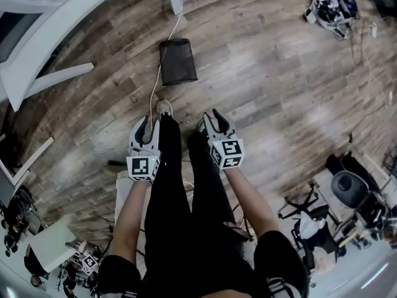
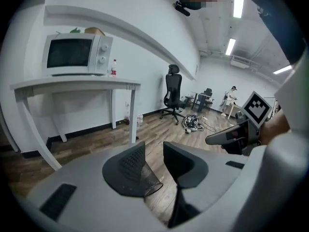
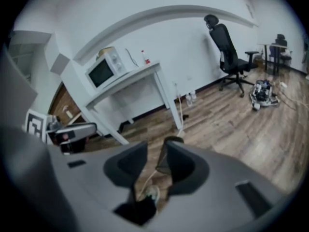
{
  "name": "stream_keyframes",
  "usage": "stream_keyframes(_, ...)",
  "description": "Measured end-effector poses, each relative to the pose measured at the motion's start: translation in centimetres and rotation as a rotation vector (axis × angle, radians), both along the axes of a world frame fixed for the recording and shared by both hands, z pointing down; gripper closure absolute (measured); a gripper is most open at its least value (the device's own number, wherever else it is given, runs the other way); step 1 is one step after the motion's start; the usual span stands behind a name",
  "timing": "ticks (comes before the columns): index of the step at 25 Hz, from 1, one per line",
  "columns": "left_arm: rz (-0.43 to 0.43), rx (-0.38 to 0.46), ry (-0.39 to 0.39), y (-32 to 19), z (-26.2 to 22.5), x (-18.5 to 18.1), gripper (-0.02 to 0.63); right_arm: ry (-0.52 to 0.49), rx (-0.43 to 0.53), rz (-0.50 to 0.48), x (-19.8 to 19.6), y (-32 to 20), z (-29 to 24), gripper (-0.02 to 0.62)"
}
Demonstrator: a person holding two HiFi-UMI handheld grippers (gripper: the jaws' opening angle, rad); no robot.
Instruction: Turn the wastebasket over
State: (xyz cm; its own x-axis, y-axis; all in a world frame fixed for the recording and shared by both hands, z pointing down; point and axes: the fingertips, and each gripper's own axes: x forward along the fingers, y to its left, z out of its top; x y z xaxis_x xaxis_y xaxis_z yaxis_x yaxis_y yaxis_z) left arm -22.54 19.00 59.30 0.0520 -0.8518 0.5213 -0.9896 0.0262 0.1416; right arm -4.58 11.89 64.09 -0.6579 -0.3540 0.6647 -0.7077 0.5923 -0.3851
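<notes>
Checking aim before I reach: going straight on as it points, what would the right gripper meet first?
Probably the wastebasket, framed between the open jaws of the right gripper. It tilts downward, so the floor short of it could come first; depth is unclear.

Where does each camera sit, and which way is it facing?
Head view: on the person's head, facing steeply down at the wood floor and mesh wastebasket; shows forearms, legs, left gripper and right gripper, both open.
Left gripper view: on the left gripper, along its jaws toward wastebasket, microwave, white table; right gripper at right.
Right gripper view: on the right gripper, facing likewise; left gripper at left, shoe below.
Shared: all see the wastebasket.
</notes>
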Motion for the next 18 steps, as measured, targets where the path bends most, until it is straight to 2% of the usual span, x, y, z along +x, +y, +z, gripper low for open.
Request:
stream_keyframes(12, -0.037, -0.16, -0.019, 2.0, 22.9, -3.8, 0.433, 0.149, -0.052, -0.094, -0.5, 1.2, 22.8, 0.443)
stream_keyframes(18, -0.061, -0.219, -0.019, 3.3, 32.6, -5.4, 0.433, 0.216, -0.047, -0.119, -0.2, 0.7, 33.3, 0.443)
